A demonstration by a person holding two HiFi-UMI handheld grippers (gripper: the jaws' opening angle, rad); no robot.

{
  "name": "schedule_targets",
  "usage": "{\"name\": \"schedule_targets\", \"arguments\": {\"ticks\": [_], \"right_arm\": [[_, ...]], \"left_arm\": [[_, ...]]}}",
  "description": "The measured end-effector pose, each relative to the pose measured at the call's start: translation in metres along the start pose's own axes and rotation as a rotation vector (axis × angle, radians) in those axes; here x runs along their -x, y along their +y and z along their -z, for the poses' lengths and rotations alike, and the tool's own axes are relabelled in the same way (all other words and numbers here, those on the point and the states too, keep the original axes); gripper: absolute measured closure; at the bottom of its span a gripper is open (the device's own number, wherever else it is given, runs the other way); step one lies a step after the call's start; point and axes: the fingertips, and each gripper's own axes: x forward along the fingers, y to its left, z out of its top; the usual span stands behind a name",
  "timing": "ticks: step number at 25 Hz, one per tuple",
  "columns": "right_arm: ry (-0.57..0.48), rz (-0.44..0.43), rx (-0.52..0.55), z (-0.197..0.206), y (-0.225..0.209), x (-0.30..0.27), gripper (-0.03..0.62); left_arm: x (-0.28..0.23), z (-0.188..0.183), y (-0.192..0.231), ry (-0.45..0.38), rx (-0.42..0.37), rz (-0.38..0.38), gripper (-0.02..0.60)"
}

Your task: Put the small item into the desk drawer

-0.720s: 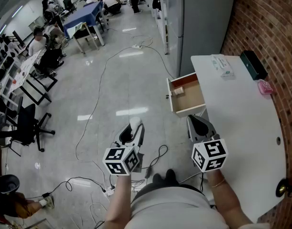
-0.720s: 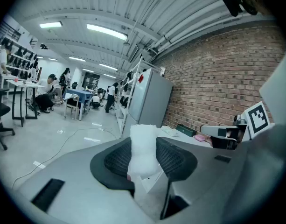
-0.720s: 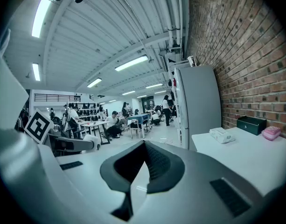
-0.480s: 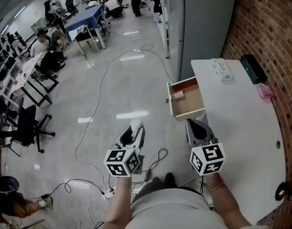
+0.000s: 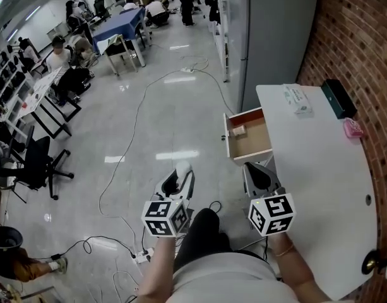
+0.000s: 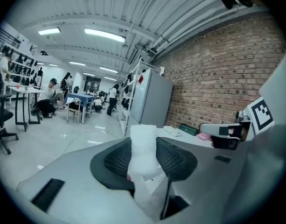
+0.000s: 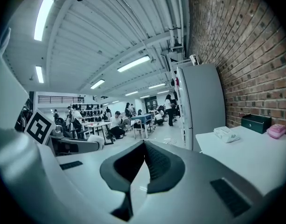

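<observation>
White item clamped in the left gripper, short of the open drawer.

The item (image 6: 143,148), small, white and wrapped, stands upright between the jaws of the left gripper (image 5: 178,177), which press on it from both sides. It is held over the floor (image 5: 149,125), apart from the desk (image 5: 319,175). The drawer (image 5: 251,137) is pulled out from the desk's floor-side edge, ahead and to the right of the item, with a small tan piece (image 5: 238,130) in its far corner. The right gripper (image 5: 259,173) hovers just beside the drawer's near end, its jaws closed together on nothing. Farther along the desk lie a white packet (image 5: 297,100), a dark box (image 5: 338,98) and a pink thing (image 5: 352,129), the last two by the brick wall (image 5: 363,36).
</observation>
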Motion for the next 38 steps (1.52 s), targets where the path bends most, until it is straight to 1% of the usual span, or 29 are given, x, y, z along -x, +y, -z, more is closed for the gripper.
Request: {"name": "schedule_targets", "arguments": {"ticks": [4, 9, 13, 17, 23, 28, 33, 38], "right_arm": [[0.007, 0.001, -0.002, -0.003, -0.007, -0.013, 0.586], [0.023, 0.007, -0.009, -0.002, -0.013, -0.046, 0.586], [0.027, 0.026, -0.023, -0.007, -0.020, -0.089, 0.586], [0.029, 0.062, -0.041, -0.013, -0.027, -0.146, 0.586], [0.051, 0.147, -0.066, -0.027, -0.041, -0.236, 0.586], [0.065, 0.231, -0.085, -0.036, -0.058, -0.292, 0.586], [0.066, 0.324, -0.112, -0.039, -0.077, -0.322, 0.586], [0.086, 0.447, -0.161, -0.028, -0.098, -0.329, 0.586]], "left_arm": [[-0.013, -0.003, 0.007, -0.001, 0.005, -0.004, 0.402], [-0.040, -0.003, 0.032, 0.011, 0.025, -0.013, 0.402], [-0.078, -0.014, 0.059, 0.020, 0.023, 0.011, 0.402], [-0.127, -0.027, 0.098, 0.043, 0.024, 0.045, 0.402], [-0.206, -0.062, 0.159, 0.072, 0.025, 0.106, 0.402], [-0.271, -0.087, 0.194, 0.099, 0.021, 0.178, 0.402], [-0.322, -0.096, 0.205, 0.145, 0.007, 0.267, 0.402], [-0.361, -0.092, 0.201, 0.195, -0.035, 0.374, 0.402]]}}
